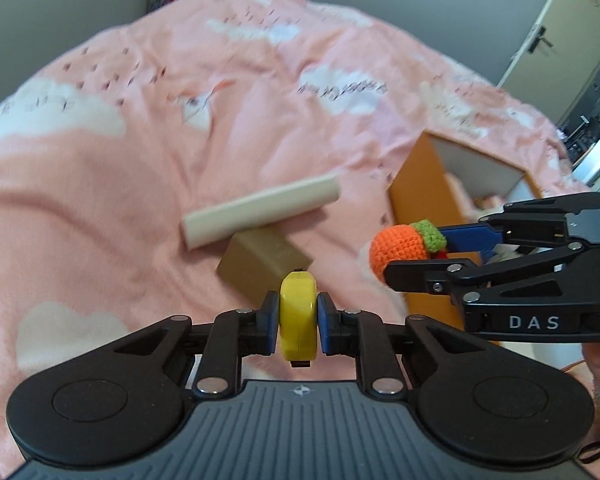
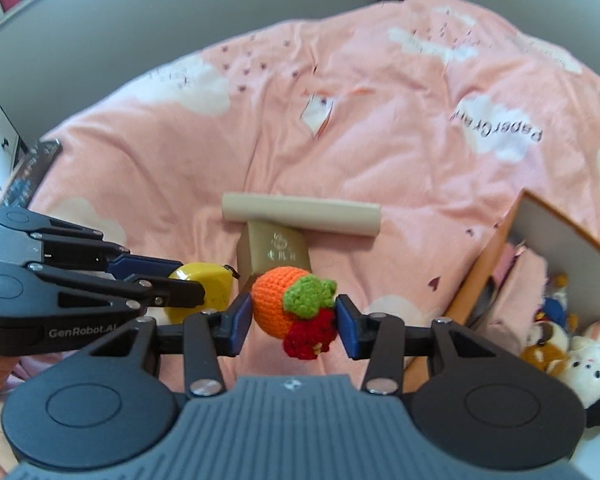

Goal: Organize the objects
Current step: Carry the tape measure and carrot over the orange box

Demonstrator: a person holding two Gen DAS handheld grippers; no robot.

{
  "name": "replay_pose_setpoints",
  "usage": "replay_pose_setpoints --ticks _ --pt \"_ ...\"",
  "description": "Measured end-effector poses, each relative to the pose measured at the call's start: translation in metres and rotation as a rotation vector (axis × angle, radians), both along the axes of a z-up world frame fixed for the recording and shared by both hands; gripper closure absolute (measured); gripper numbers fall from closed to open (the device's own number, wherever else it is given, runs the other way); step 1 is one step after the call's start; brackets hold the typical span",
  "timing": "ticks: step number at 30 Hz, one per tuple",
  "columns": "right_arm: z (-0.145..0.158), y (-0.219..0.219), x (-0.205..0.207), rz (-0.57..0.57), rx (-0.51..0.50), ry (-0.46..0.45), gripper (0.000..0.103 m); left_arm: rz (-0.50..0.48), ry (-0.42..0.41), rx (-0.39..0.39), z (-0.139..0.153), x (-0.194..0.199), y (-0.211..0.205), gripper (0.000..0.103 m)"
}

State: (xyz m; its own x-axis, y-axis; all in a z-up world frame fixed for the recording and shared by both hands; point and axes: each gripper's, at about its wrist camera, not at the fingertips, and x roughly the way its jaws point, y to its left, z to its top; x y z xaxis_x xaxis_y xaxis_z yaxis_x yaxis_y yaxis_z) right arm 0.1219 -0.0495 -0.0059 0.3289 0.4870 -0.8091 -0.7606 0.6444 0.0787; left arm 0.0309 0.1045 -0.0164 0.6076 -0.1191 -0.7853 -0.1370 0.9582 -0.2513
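Observation:
My left gripper [image 1: 297, 316] is shut on a yellow tape measure [image 1: 297, 320], held above the pink bed; it also shows in the right wrist view [image 2: 203, 292]. My right gripper [image 2: 293, 314] is shut on a crocheted orange toy [image 2: 277, 304] with a green leaf and red bits; the toy also shows in the left wrist view [image 1: 400, 250], beside an orange storage box [image 1: 420, 196]. A cream tube [image 2: 300, 214] lies across a gold box [image 2: 277, 250] on the bed ahead of both grippers.
The orange box [image 2: 560, 232] at the right has white inner walls and holds several plush toys [image 2: 580, 364]. The pink cloud-print blanket [image 2: 340, 120] covers the bed. A door [image 1: 556, 28] stands at the far right.

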Motion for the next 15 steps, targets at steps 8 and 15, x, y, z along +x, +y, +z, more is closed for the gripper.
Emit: replay_pose_setpoints --ticks 8,15 --pt "0.035 -0.046 -0.008 -0.076 0.036 -0.098 0.056 -0.115 -0.132 -0.022 0.041 0.010 -0.035 0.081" --pt "0.045 -0.103 -0.006 -0.174 -0.018 -0.155 0.056 -0.328 -0.177 -0.018 0.055 0.032 -0.100 0.081"
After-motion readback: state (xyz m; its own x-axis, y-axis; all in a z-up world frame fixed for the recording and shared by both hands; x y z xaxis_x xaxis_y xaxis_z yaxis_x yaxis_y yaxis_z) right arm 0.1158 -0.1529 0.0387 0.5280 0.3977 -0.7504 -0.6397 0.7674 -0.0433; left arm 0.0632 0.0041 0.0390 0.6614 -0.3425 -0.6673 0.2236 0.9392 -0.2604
